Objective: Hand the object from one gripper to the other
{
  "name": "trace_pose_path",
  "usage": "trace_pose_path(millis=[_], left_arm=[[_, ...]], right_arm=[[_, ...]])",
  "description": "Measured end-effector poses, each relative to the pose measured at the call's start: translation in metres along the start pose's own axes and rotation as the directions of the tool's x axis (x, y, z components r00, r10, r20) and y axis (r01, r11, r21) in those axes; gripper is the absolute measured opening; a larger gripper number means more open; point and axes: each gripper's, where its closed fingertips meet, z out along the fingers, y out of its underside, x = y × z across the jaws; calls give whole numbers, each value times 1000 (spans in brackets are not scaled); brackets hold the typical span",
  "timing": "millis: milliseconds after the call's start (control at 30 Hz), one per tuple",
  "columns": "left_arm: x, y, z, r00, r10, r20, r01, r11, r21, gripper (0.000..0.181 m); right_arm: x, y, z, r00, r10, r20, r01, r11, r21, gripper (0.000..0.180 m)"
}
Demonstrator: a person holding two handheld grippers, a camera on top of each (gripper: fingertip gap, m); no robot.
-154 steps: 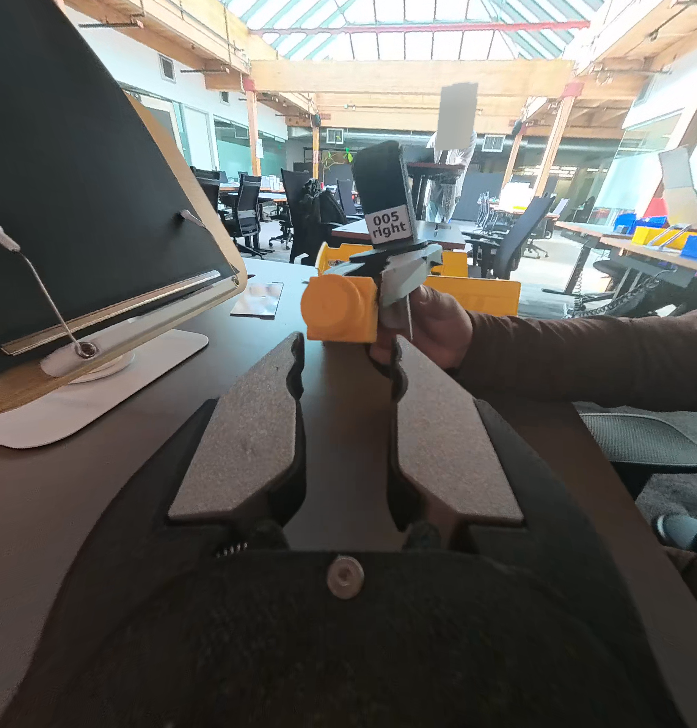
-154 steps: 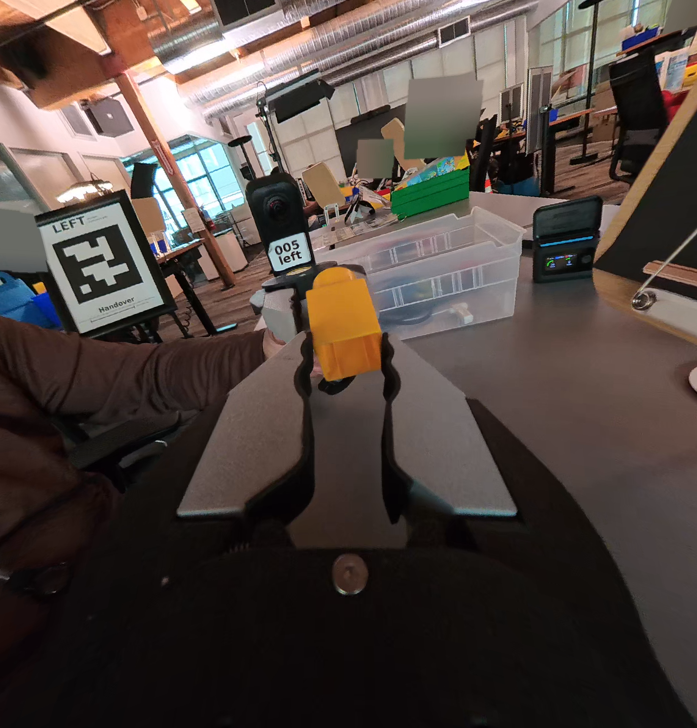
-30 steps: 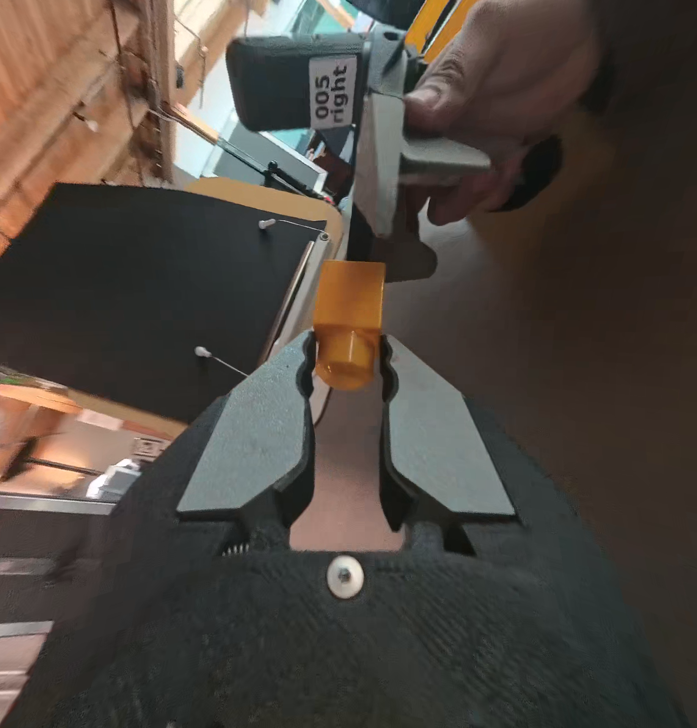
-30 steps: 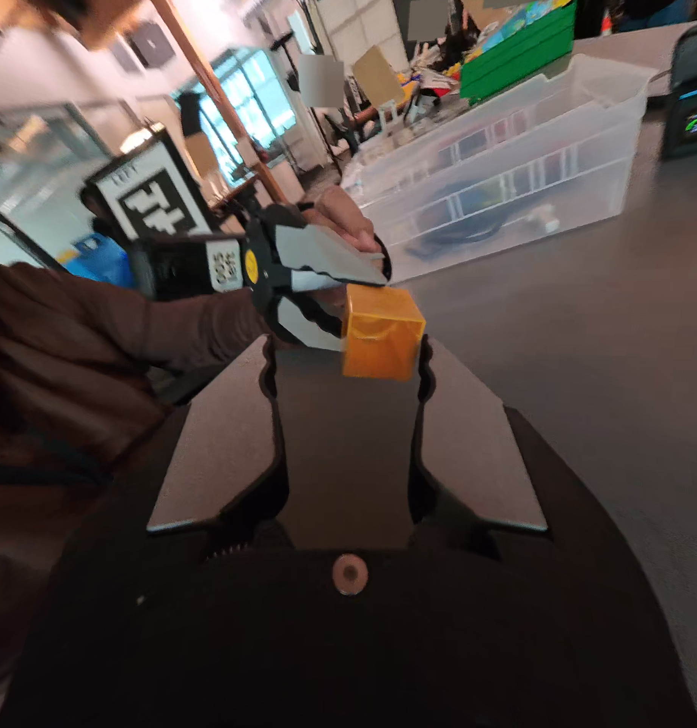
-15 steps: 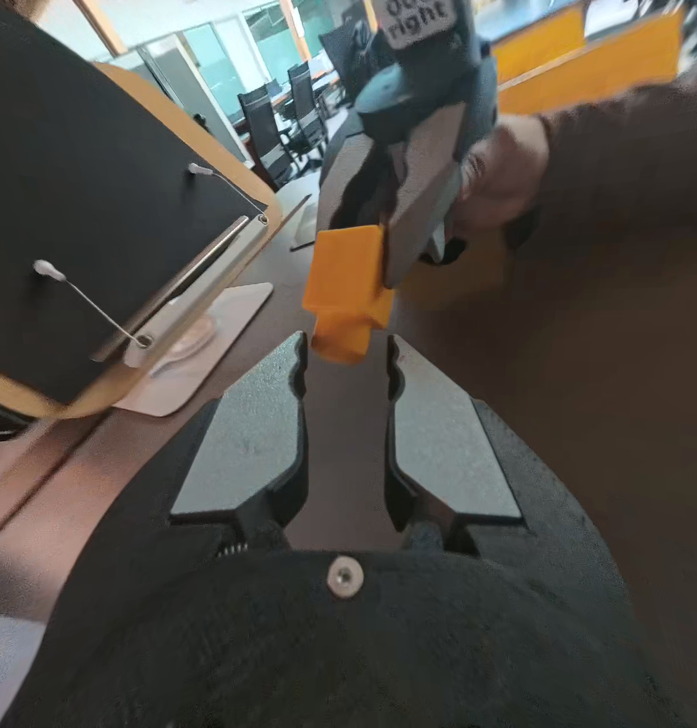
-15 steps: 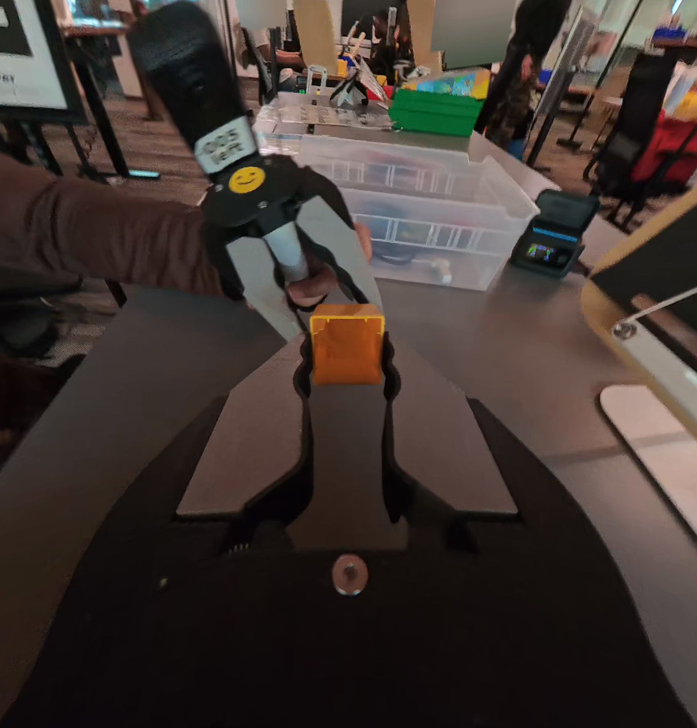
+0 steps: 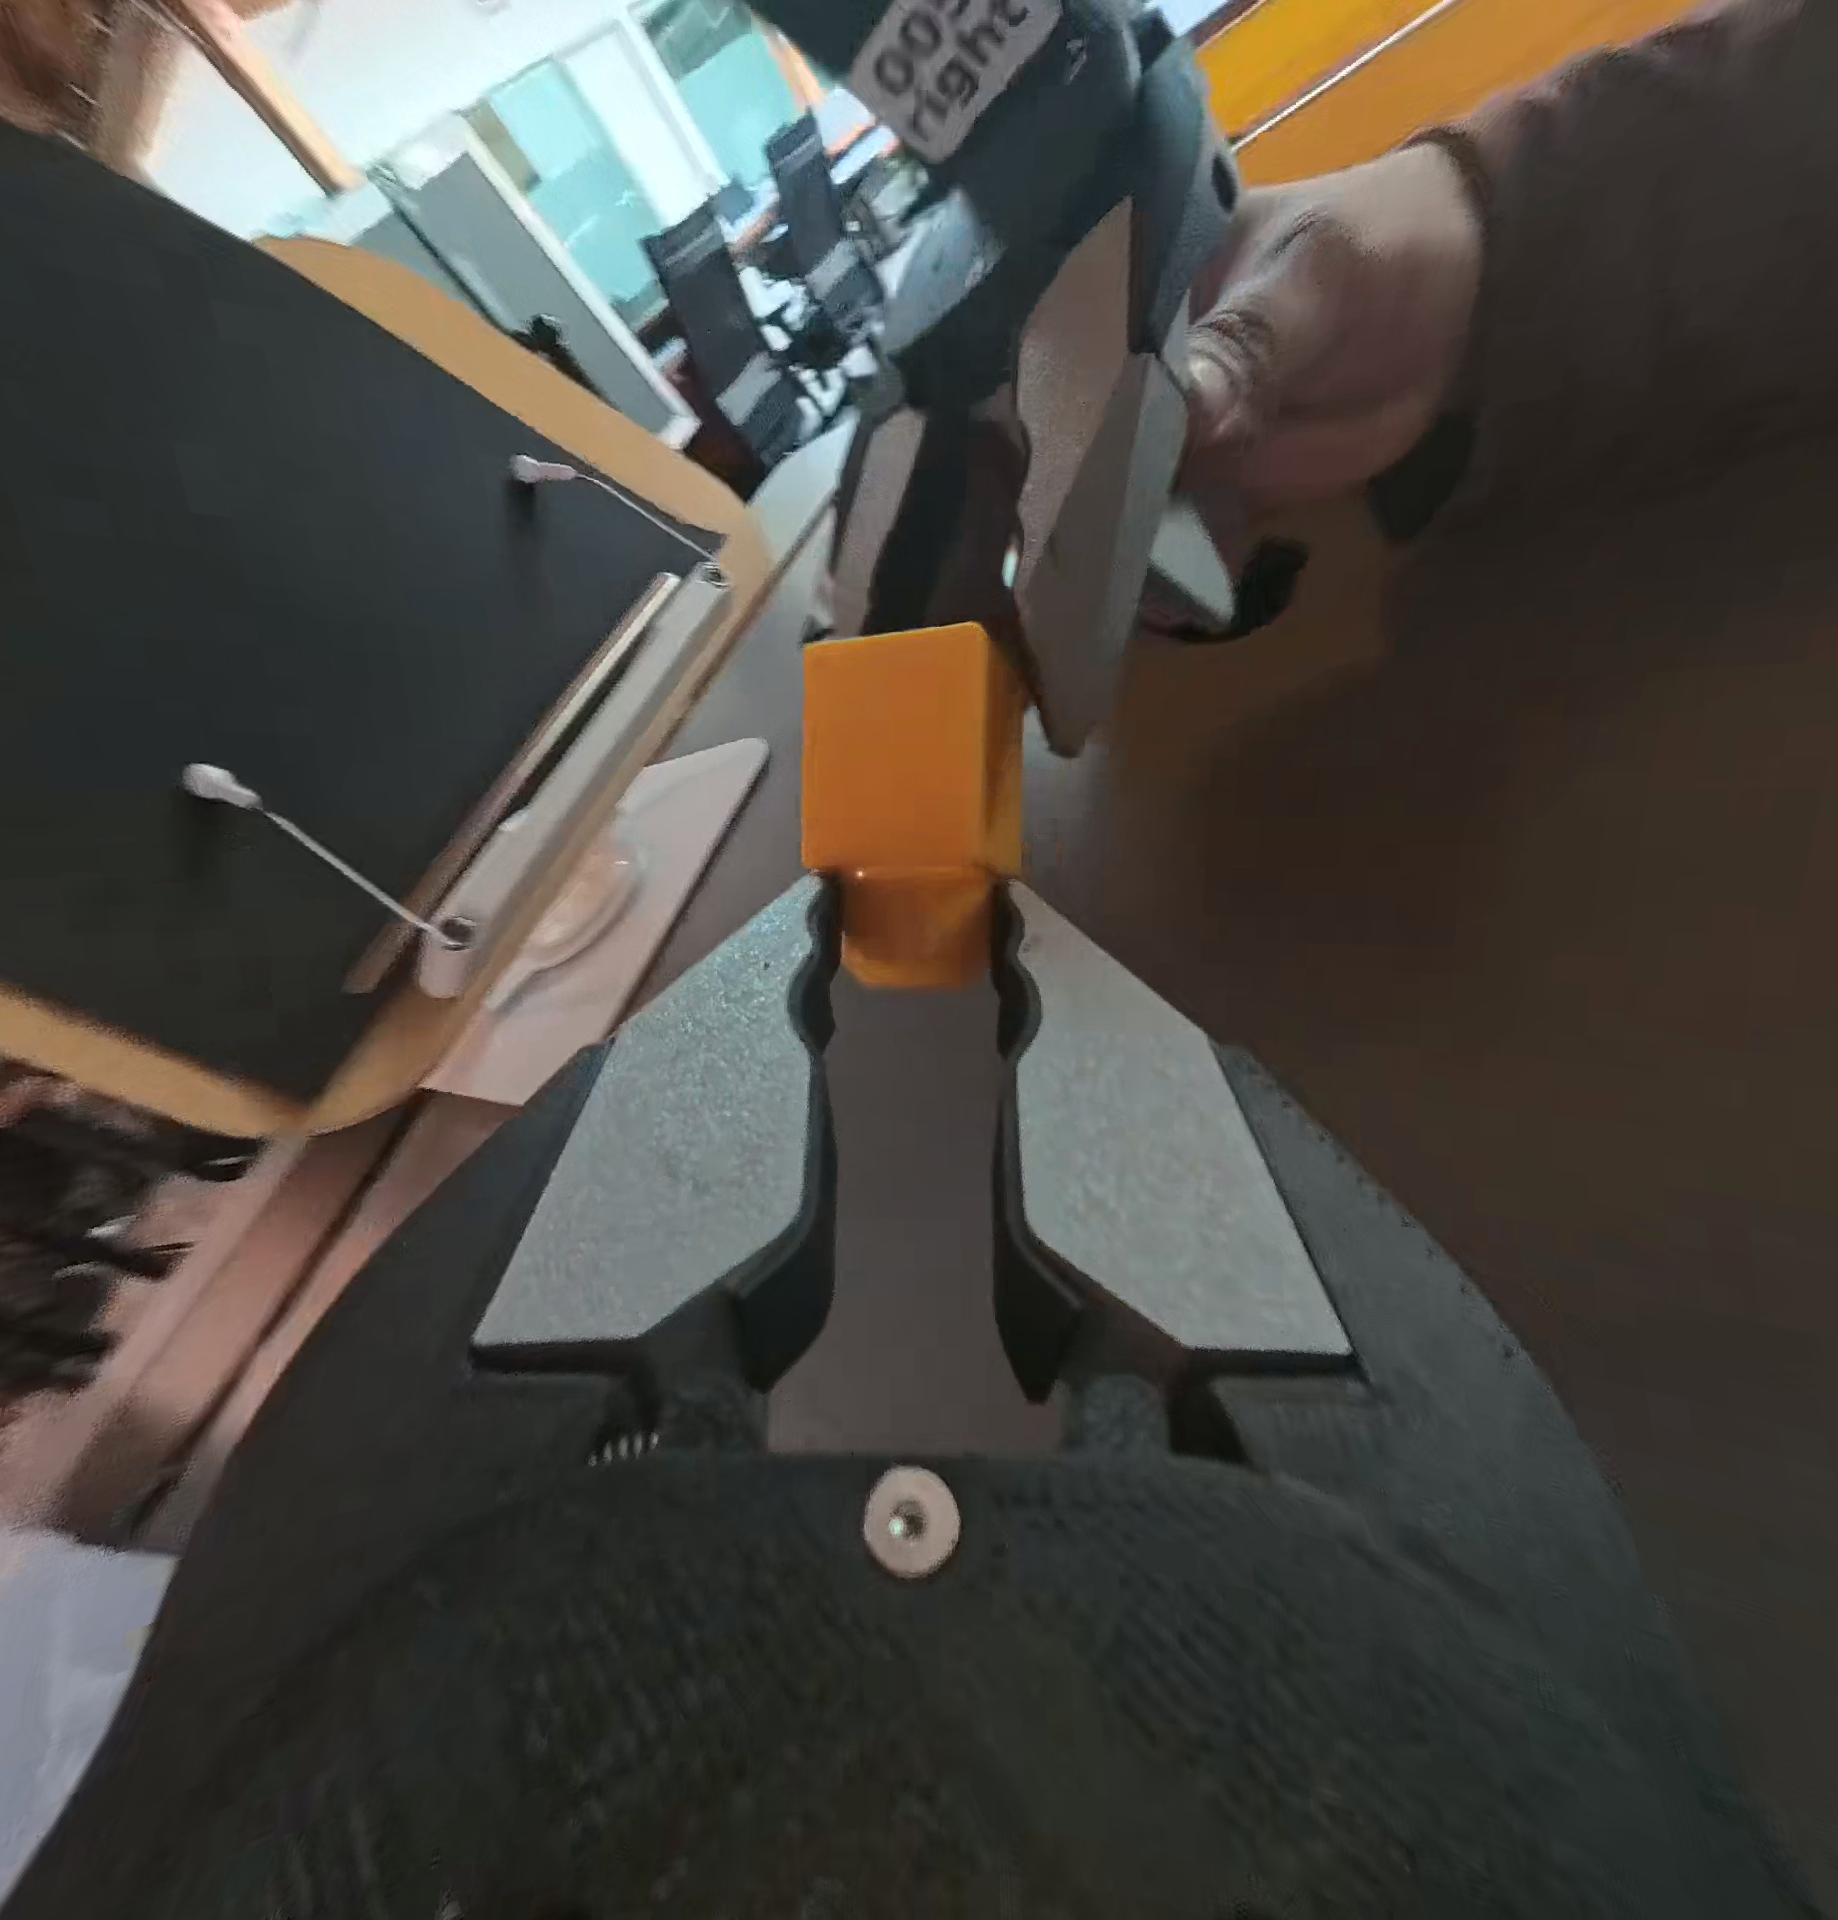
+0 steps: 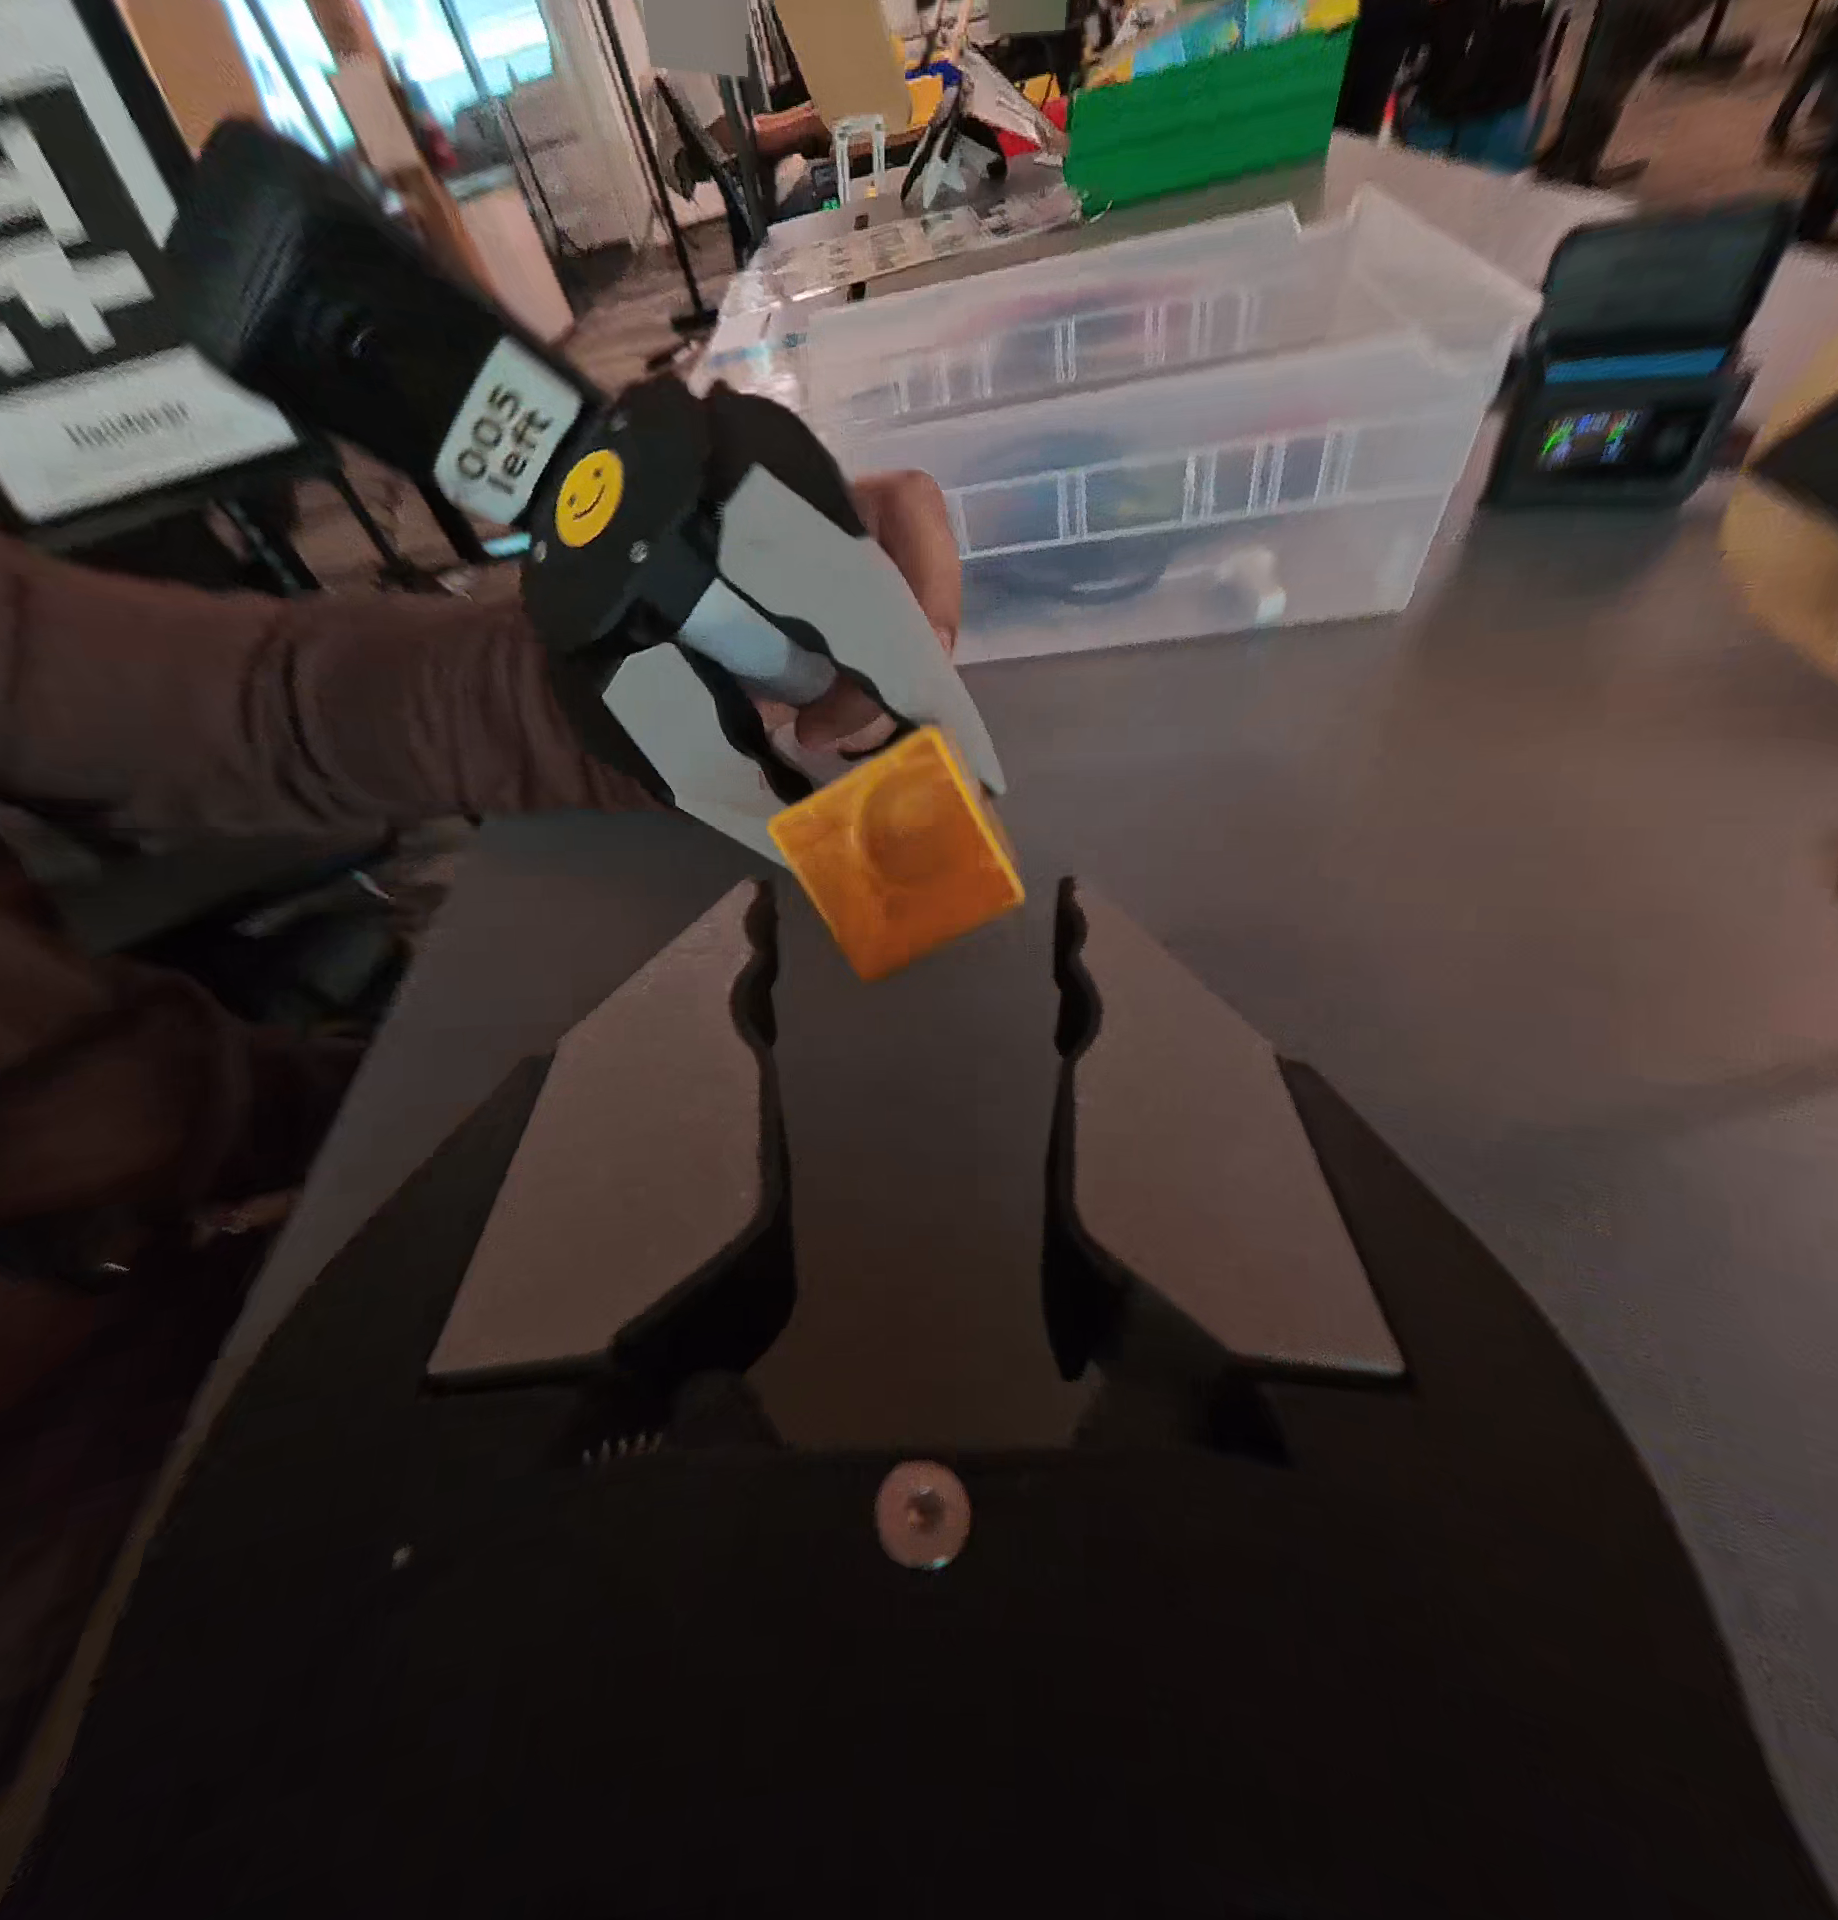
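An orange block (image 7: 910, 769) with a round stud is held in the air above the dark table (image 8: 1466, 987). My left gripper (image 7: 910, 935) is shut on the block's narrow stud end. In the right wrist view the block (image 8: 894, 852) sits at the tips of the left gripper's fingers (image 8: 842, 592), with a hand behind them. My right gripper (image 8: 913, 914) is open; its tips stand either side of the block, apart from it. In the left wrist view one of the right gripper's fingers (image 7: 1091, 540) is at the block's far right corner.
A black board in a wooden frame (image 7: 219, 499) on a white base (image 7: 686, 790) stands at the left. A clear plastic bin (image 8: 1154, 416), a small black device with a screen (image 8: 1621, 395) and a green crate (image 8: 1206, 114) are across the table. A marker sign (image 8: 53, 312) stands beyond the sleeve. Both grippers' tips are close together, under 4 cm apart.
Half a second ago the right gripper was shut on the block and the left was open. Now the left gripper has closed on the stud end and the right has opened.
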Motion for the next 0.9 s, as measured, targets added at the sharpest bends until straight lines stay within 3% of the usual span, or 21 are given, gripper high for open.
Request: trace_pose_path(millis=[100, 200, 300, 400, 500, 533, 800, 900], left_arm=[[-9, -8, -3, 998, 18, 63, -20, 999, 31, 25], [-3, -30, -10, 959, -254, -126, 275, 943, 188, 25], [1, -49, -21, 809, -454, -373, 559, 791, 249, 24], [6, -51, -22, 728, -513, -455, 645, 737, 202, 25], [30, -60, -24, 540, -564, -625, 753, 655, 60, 25], [32, -60, -21, 508, -587, -630, 777, 629, 40, 25], [35, -52, -17, 455, -617, -642, 796, 604, -16, 25], [31, -42, -10, 505, -638, -581, 780, 626, -10, 29]], right_arm=[[9, 2, 1, 987, 155, 34, -156, 987, 26, 69], [2, -12, -3, 987, 133, 94, -143, 984, 111, 75], [-16, -30, -10, 994, -8, 113, -14, 980, 197, 80], [-37, -44, -14, 981, -162, 106, 130, 957, 257, 72], [-45, -49, -12, 968, -248, 42, 225, 928, 296, 64], [-52, -46, -11, 959, -276, 65, 247, 926, 286, 48], [-42, -40, -9, 986, -88, 144, 54, 973, 224, 47], [-27, -39, -5, 981, 86, 174, -124, 967, 221, 46]])
